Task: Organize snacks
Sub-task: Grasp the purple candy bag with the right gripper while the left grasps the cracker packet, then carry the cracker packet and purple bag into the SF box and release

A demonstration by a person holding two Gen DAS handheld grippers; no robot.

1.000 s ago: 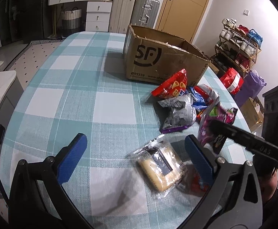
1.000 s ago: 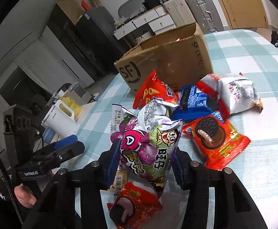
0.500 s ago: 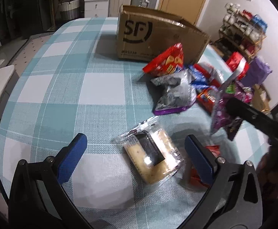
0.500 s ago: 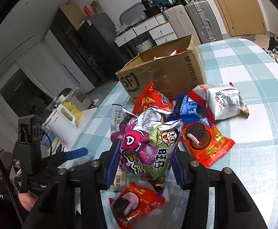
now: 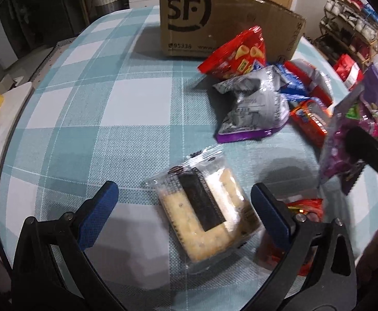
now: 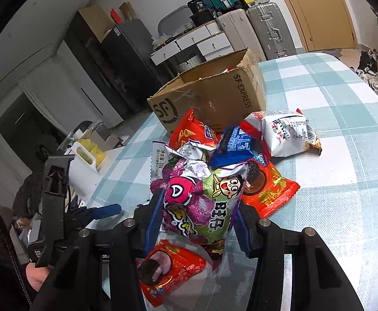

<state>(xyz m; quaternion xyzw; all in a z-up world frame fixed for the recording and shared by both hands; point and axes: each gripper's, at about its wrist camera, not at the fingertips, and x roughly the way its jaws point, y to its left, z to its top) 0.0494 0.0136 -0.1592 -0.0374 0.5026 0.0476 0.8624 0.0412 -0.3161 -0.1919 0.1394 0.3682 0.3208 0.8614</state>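
Snacks lie heaped on the checked worktop in front of the box, which sits at the top of the left view with its open mouth turned up. My right tool is clenched on the purple bag, its blue pads pressed into both sides, and the bag is held clear of the pile; the same bag shows at the right edge of the left view. My left tool is spread wide and holds nothing. It hangs low over the cracker pack, which lies flat on the worktop between the two pads, touching neither as far as I can tell.

I judge two steps are in hand at once: the purple bag is picked and awaits carrying, and the cracker pack is lined up for a grasp. Next, I think, the right tool must travel up the frame to the box, over the red chip bag leaning at its wall, and let go above the opening. The left must drop, then close across the pack's width; the slick wrapper could slide.
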